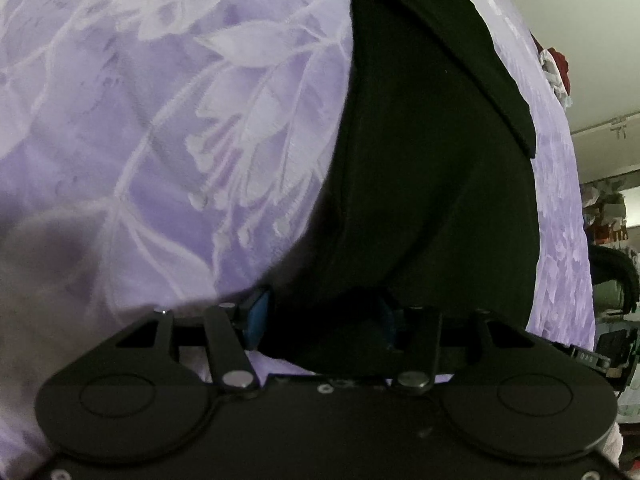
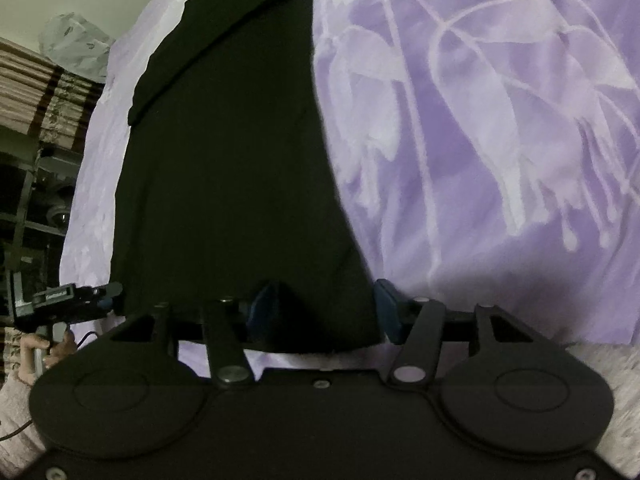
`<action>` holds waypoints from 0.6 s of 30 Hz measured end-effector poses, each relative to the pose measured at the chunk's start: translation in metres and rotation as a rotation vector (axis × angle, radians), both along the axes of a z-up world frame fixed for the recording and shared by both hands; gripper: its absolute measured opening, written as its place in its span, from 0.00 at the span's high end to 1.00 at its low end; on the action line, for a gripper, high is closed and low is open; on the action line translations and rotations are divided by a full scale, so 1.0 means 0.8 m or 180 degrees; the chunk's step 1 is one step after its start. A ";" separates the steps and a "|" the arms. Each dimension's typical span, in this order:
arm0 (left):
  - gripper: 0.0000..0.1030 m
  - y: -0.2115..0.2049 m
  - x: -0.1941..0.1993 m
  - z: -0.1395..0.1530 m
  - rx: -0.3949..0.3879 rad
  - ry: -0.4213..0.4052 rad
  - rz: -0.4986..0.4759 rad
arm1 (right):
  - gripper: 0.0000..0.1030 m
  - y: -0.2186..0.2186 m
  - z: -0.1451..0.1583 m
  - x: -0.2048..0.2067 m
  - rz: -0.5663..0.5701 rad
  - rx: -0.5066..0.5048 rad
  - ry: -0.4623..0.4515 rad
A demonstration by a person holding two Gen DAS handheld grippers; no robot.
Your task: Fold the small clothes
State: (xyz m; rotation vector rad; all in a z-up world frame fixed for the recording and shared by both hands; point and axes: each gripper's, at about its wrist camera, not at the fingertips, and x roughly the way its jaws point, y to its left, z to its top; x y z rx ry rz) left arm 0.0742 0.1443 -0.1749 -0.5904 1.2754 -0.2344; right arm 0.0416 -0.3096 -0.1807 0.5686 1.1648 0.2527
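Thin black knit garment (image 1: 432, 160) is laid flat on lilac leaf-print bedspread (image 1: 160, 120), near hem straddled by both grippers; left gripper (image 1: 320, 320) and right gripper (image 2: 320, 308) jaws wide apart, nothing clamped; soft, light, limp, so hem corners are best pinched

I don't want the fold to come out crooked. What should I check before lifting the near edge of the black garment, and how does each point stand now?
1. Left gripper at the near edge of the garment: ok, cloth lies between its fingers.
2. Right gripper at the near edge: ok, cloth lies between its fingers.
3. Firm pinch on both sides: cannot tell; the fingers stand apart and the cloth hides the contact.
4. Garment flat on the purple sheet: ok, it looks smooth.
5. Sleeves tucked in: ok on the far side, a folded flap lies over the body.
6. Only one layer caught: cannot tell.
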 end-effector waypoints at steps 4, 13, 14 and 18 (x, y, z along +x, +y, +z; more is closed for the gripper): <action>0.94 -0.005 -0.002 0.001 0.0031 -0.0022 -0.0043 | 0.89 0.007 0.001 0.001 0.0016 -0.0110 -0.0011; 0.98 -0.008 -0.010 0.026 -0.0254 -0.0313 -0.0060 | 0.97 -0.009 0.013 -0.009 -0.0161 0.0350 -0.0029; 0.98 -0.005 -0.010 0.030 -0.0295 -0.0341 -0.0031 | 0.97 -0.013 0.015 -0.010 -0.0183 0.0433 -0.0043; 0.98 0.005 -0.003 0.044 -0.0601 -0.0506 0.0124 | 0.97 -0.024 0.029 -0.007 -0.0271 0.0780 -0.0165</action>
